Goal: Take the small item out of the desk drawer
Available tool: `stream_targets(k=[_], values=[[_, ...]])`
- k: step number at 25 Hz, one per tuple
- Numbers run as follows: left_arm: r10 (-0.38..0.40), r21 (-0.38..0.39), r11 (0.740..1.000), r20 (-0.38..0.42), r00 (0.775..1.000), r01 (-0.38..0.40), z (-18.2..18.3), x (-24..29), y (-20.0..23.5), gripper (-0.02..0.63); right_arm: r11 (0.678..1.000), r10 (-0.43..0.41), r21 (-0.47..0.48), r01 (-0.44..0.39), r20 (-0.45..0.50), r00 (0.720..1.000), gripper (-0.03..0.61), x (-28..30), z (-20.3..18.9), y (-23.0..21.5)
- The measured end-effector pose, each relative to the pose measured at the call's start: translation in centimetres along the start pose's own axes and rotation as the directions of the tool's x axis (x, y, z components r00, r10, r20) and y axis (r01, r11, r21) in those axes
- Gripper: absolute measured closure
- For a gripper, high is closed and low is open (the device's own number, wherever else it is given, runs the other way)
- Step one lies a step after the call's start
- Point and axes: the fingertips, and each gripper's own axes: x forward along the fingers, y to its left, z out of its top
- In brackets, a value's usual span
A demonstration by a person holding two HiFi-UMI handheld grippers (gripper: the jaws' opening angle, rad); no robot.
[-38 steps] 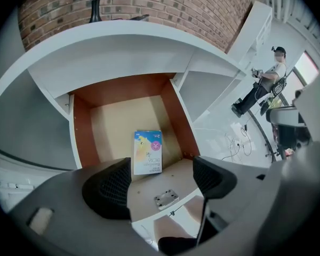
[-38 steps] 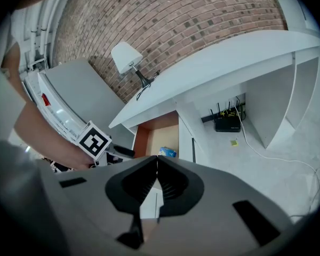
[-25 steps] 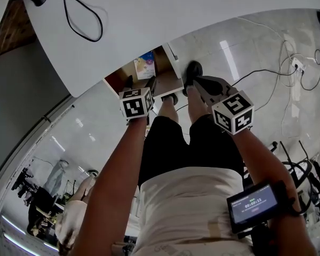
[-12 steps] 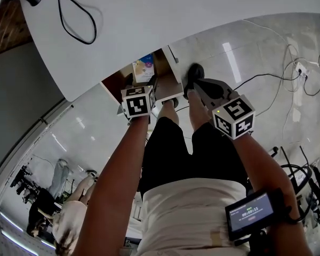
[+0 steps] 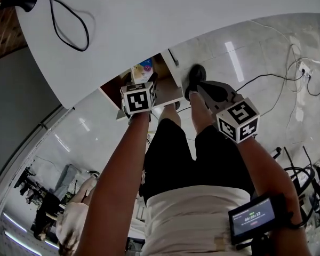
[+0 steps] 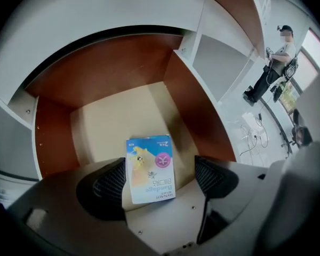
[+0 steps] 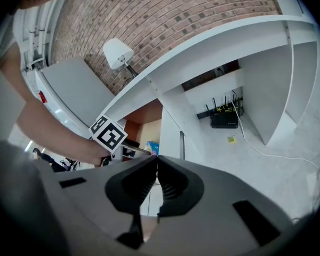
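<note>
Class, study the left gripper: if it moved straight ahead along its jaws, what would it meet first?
The left gripper, jaws apart, would probably first meet the small bandage box lying on the drawer floor, though depth is unclear.

Head view: desk (image 5: 176, 15) across the top, from 10 to 1 o'clock, with a looped cable (image 5: 69, 25) lying on it at 10 o'clock. Open drawer (image 5: 173, 68) out from under the desk edge, just above centre. Left gripper (image 5: 149, 83) over the drawer; right gripper (image 5: 198, 87) at its 3 o'clock, outside the drawer, above the floor. Legs (image 5: 170, 153) at 6 o'clock, below both. Floor cables (image 5: 288, 73) near 2 o'clock.

Left gripper view: box (image 6: 149, 159) flat on the drawer bottom, at its near end, between jaws spread at the box's 9 and 3 o'clock.

Right gripper view: jaws together, router (image 7: 224, 120) under the desk at 2 o'clock.
</note>
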Motion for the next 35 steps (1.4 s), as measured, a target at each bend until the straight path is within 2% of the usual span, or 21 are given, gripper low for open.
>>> stream_targets(k=[15, 25, 35], values=[[0.096, -0.005, 0.995, -0.032, 0.995, -0.096, 0.3, 3.6, 1.4, 0.213, 0.999, -0.027, 0.028, 0.027, -0.003, 1.0, 0.572, -0.8, -1.4, -2.1], [0.108, -0.066, 0.992, -0.061, 0.992, -0.112, -0.2, 5.1, 2.4, 0.213, 0.998, -0.048, 0.046, 0.048, -0.001, 0.999, 0.572, -1.2, -1.5, -3.2], [0.135, -0.064, 0.988, -0.07, 0.988, -0.139, -0.2, 6.0, 2.1, 0.215, 0.997, -0.053, 0.053, 0.053, -0.007, 0.999, 0.572, -1.4, -1.4, -3.8]])
